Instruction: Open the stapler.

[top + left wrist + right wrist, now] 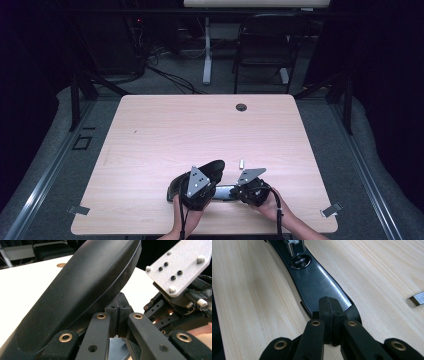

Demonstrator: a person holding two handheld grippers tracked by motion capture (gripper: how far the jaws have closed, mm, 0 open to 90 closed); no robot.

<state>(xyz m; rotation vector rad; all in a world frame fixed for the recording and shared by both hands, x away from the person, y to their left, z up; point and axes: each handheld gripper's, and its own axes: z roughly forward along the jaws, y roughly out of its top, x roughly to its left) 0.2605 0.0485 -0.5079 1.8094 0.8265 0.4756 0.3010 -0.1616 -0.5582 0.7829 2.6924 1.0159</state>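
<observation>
A black stapler lies opened near the table's front edge. Its top arm (pixel 210 171) (pixel 82 290) is raised and slants up to the right. Its flat base (pixel 225 192) (pixel 317 282), with the round anvil (pixel 299 262), rests on the wood. My left gripper (pixel 211 186) (pixel 118 315) is shut, its tips tucked under the raised arm with nothing between the pads. From the right, my right gripper (pixel 237 192) (pixel 331 312) comes in, also shut, with its tips on the near end of the base. Its grey plate (pixel 182 262) is close by in the left gripper view.
A short strip of staples (pixel 241 163) (pixel 418 298) lies on the light wooden table (pixel 200 125) just behind the grippers. A cable grommet (pixel 241 107) sits near the far edge. Beyond the table are a black chair (pixel 265 40) and a desk leg (pixel 206 50).
</observation>
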